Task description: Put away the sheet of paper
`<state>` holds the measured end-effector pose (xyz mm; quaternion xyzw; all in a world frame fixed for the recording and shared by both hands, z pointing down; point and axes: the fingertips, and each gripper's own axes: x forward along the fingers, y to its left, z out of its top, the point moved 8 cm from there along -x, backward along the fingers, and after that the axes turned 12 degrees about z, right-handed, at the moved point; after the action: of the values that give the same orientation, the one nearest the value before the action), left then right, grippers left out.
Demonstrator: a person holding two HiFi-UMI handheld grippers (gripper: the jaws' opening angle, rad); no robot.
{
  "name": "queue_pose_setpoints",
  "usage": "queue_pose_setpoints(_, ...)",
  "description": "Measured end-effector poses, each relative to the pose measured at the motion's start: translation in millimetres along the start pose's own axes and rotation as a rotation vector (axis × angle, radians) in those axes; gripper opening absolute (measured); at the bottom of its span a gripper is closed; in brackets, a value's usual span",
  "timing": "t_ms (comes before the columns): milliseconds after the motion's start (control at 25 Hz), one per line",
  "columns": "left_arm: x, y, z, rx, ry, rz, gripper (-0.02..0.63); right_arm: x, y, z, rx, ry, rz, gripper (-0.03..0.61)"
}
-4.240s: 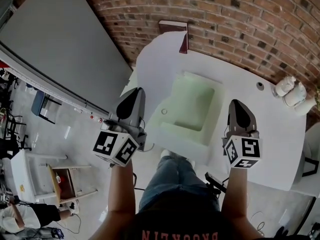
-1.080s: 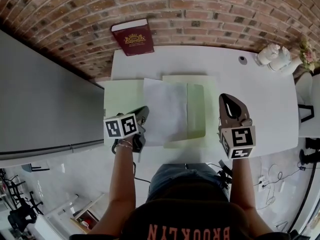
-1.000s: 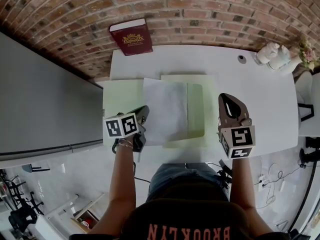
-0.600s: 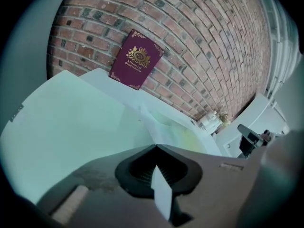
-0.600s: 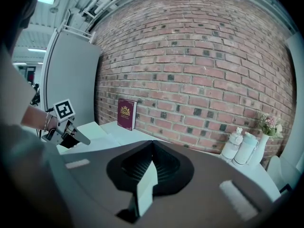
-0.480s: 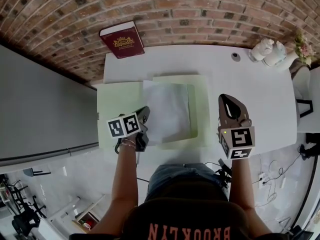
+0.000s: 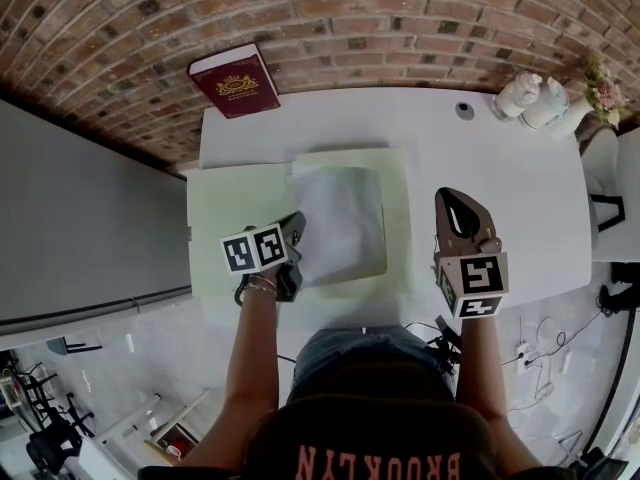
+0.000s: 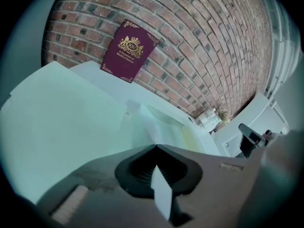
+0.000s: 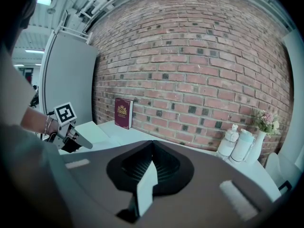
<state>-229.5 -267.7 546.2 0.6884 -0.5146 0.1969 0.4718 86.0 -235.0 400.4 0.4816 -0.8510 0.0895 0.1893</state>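
The sheet of paper [image 7: 340, 223] lies flat on the right half of the open pale green folder [image 7: 225, 238], in front of you on the white bench [image 7: 490, 168]. Its long axis runs away from you toward the brick wall [image 7: 400, 18], with one short edge nearest you and the other toward the wall. The folder's left flap lies open and reaches past the bench's left edge.

Your left hand-held gripper [image 7: 296, 226] has its tip at the sheet's lower left edge. Its jaws are together, and its own view shows nothing between them. I cannot tell whether the tip presses on the paper or only meets its edge. Your right hand-held gripper [image 7: 458, 206] hangs over bare bench just right of the folder, well apart from the sheet. Its jaws are also together, with nothing between them.

A maroon book [image 7: 232, 81] leans upright against the wall at the bench's far left corner. Two white bottles [image 7: 530, 96] and a small bunch of flowers [image 7: 603, 93] stand at the far right.

A second ago, a strip of darker green showed between the sheet's right edge and the folder's right border. That strip has now shrunk to almost nothing, so the sheet sits further right on the folder. Your left hand-held gripper has come in with it, further over the folder than before. The right one is in much the same place beside the folder.
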Motion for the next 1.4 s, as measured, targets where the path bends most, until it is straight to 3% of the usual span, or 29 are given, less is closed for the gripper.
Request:
queue_pose_setpoints(400,12.3,-13.5,-5.7,-0.03,0.031,0.003,0.002,-11.7,-7.0,-8.3,0.015,0.008,-0.021,0.002)
queue_pose_setpoints(760,18.2,-25.4,-16.6,-0.134,0.046,0.002,0.002,-15.7,-5.8,-11.3,0.017,0.006,-0.02,0.002)
queue_pose_setpoints(1040,19.6,-33.1,-20.4,-0.126,0.052,-0.03,0.011,-15.8,-1.5,-9.8,0.012,0.001,-0.009,0.002)
queue_pose_setpoints(1280,14.7,-29.7,-18.7,-0.109,0.027,-0.013,0.257,-16.8,1.2,-8.7,0.006,-0.002,-0.005,0.002)
queue_pose_setpoints(1400,8.5,-28.3,-15.2,-0.061,0.0,0.022,0.338,-16.8,2.8,-7.5,0.003,-0.01,-0.005,0.002)
